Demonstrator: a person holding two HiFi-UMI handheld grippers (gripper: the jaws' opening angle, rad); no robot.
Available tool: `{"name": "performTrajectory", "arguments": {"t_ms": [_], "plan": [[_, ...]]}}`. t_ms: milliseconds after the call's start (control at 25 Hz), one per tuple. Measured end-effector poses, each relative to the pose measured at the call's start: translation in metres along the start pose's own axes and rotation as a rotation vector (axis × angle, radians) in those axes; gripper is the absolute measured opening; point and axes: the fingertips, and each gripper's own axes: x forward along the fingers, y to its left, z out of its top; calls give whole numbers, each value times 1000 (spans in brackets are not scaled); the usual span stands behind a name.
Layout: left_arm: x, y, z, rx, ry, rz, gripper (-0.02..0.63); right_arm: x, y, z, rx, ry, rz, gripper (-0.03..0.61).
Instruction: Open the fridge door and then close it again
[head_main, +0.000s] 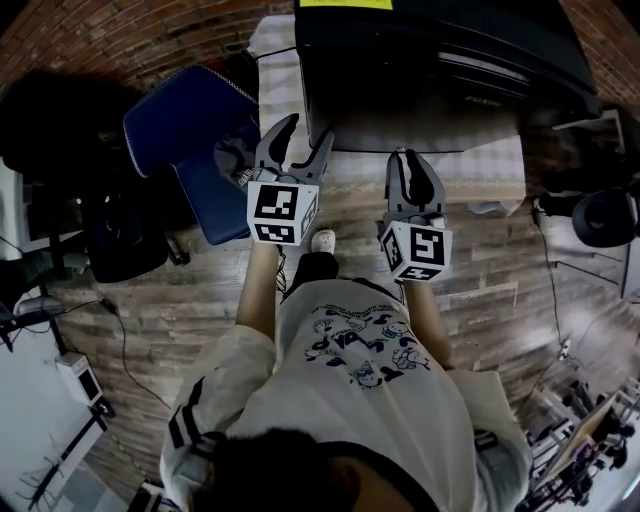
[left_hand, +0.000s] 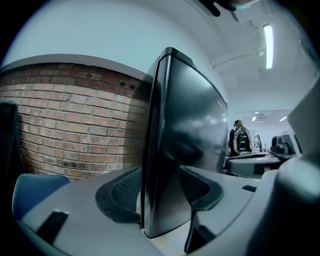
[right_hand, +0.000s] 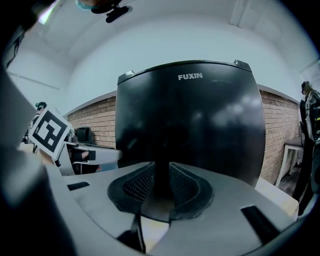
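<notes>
The black glossy fridge (head_main: 440, 60) stands on a low table straight ahead of me, its door flat against the body. My left gripper (head_main: 305, 135) is open wide at the fridge's front left corner. In the left gripper view that corner edge of the fridge (left_hand: 185, 140) rises between the jaws of the left gripper (left_hand: 160, 185), and the pads do not press on it. My right gripper (head_main: 407, 158) hangs before the door a little to the right. In the right gripper view the fridge (right_hand: 190, 125) fills the middle, and the right gripper (right_hand: 161, 182) shows a narrow gap with nothing in it.
A blue chair (head_main: 195, 130) stands left of the fridge, close to the left gripper. The table's light top (head_main: 480, 165) juts out under the fridge. A brick wall (left_hand: 65, 120) runs behind. Cables and dark gear lie on the wooden floor at both sides. A person (left_hand: 240, 140) stands far off.
</notes>
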Motion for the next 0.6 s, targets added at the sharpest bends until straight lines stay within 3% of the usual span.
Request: {"name": "performTrajectory", "arguments": {"t_ms": [600], "plan": [[17, -6, 0, 96, 11, -253, 238, 18, 2, -7, -8, 28, -3, 86]]}}
